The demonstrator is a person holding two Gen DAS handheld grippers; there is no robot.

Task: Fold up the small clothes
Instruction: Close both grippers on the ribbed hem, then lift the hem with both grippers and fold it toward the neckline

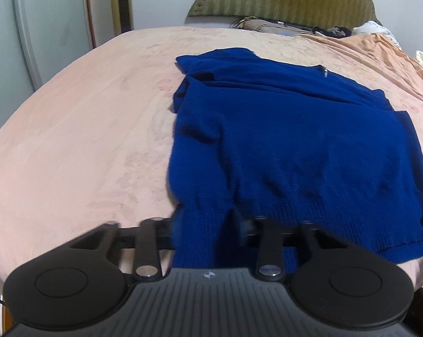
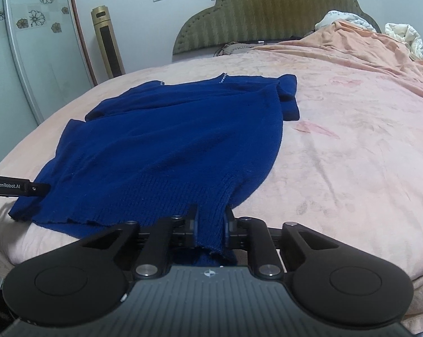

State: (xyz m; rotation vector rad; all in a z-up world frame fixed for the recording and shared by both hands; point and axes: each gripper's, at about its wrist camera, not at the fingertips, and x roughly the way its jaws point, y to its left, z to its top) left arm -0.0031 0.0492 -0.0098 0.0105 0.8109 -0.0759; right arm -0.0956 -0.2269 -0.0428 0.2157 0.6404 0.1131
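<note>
A blue knit sweater [image 1: 295, 146] lies spread on a pink bedspread [image 1: 71, 140], hem toward me and collar toward the headboard. My left gripper [image 1: 208, 224] is shut on the hem's left corner. The fabric bunches up between its fingers and hides the left one. In the right wrist view the same sweater [image 2: 169, 146] stretches away to the left. My right gripper [image 2: 211, 221] is shut on the ribbed hem at its right corner, with the cloth pinched between both pads. One finger of the left gripper [image 2: 29, 188] shows at the sweater's far-left corner.
A padded olive headboard [image 2: 267, 8] stands at the far end, with crumpled bedding [image 2: 402, 36] heaped at the far right. A gold tower fan [image 2: 107, 42] and a mirrored wardrobe door [image 2: 29, 64] stand left of the bed. The bed's near edge [image 2: 3, 238] runs just under both grippers.
</note>
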